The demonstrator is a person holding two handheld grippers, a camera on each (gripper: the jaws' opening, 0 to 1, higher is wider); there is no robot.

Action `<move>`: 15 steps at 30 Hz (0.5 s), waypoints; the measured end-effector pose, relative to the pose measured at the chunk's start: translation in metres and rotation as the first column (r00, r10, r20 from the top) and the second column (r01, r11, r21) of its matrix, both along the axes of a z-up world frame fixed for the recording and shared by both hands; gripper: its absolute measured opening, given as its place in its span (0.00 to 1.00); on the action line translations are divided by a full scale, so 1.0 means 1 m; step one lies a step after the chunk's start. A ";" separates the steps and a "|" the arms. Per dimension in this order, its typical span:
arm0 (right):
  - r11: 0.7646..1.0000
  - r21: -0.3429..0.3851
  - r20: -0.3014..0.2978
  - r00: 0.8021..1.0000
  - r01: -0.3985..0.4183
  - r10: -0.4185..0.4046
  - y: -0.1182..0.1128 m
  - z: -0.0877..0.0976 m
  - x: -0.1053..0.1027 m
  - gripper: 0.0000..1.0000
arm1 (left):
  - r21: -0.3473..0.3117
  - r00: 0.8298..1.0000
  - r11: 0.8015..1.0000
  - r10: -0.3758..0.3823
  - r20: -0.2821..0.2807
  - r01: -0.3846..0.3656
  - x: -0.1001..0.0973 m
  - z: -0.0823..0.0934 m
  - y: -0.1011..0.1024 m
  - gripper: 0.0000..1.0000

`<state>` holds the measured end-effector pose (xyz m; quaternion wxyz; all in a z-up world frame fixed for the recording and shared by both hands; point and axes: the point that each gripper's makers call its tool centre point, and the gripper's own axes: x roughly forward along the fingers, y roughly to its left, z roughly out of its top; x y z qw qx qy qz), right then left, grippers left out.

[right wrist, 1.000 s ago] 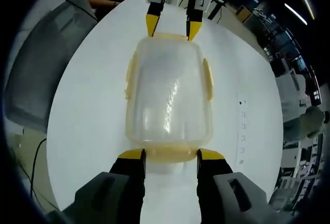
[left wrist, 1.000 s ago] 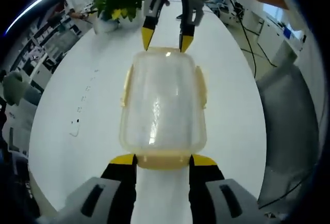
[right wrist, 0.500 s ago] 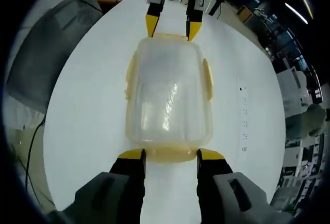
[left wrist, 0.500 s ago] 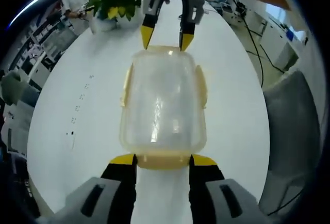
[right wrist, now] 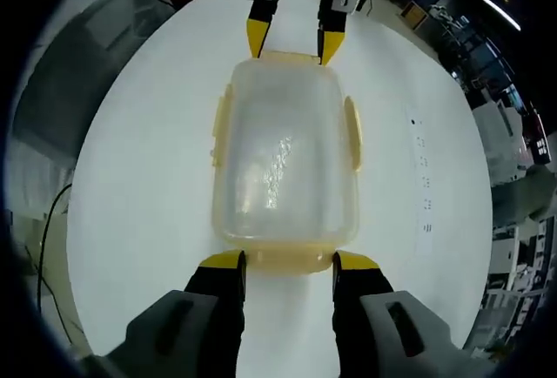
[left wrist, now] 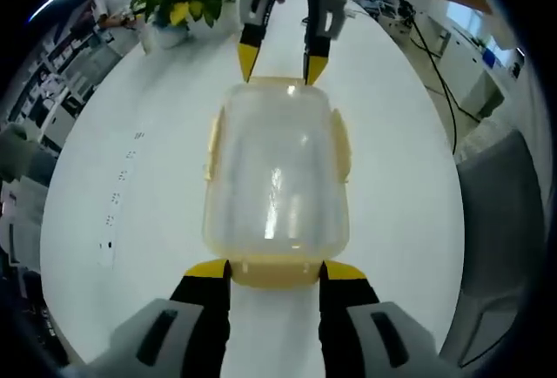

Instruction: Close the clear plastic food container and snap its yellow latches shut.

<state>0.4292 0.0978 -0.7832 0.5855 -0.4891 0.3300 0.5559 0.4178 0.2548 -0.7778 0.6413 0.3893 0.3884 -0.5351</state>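
Container (left wrist: 277, 173) sits lidded on the white table (left wrist: 113, 160), with your left gripper (left wrist: 275, 271) spread wide around its 6 o'clock latch (left wrist: 275, 270) and your right gripper (right wrist: 287, 263) likewise opposite. Side latches (right wrist: 352, 132) look flat; end latches seem left.

I get bright, even overhead light on the white table (left wrist: 130, 221) — it nearly washes out. Glare streaks run down the clear container lid (left wrist: 277, 169) in both views. Fisheye bending is strong at the edges, where the room goes dim and soft — shadows are faint.
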 end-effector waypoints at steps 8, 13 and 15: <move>1.000 0.025 0.001 1.000 -0.014 0.014 0.006 0.002 -0.004 0.36 | 0.049 1.000 0.999 0.004 -0.008 -0.004 0.000 -0.004 0.007 0.35; 1.000 0.023 -0.012 1.000 -0.018 0.018 0.007 0.000 -0.005 0.36 | 0.056 1.000 0.998 0.010 -0.024 -0.009 -0.003 -0.006 0.007 0.35; 1.000 0.009 -0.015 1.000 -0.015 0.015 0.006 -0.003 -0.004 0.36 | 0.065 0.999 0.998 0.017 -0.028 -0.015 -0.004 -0.008 0.005 0.35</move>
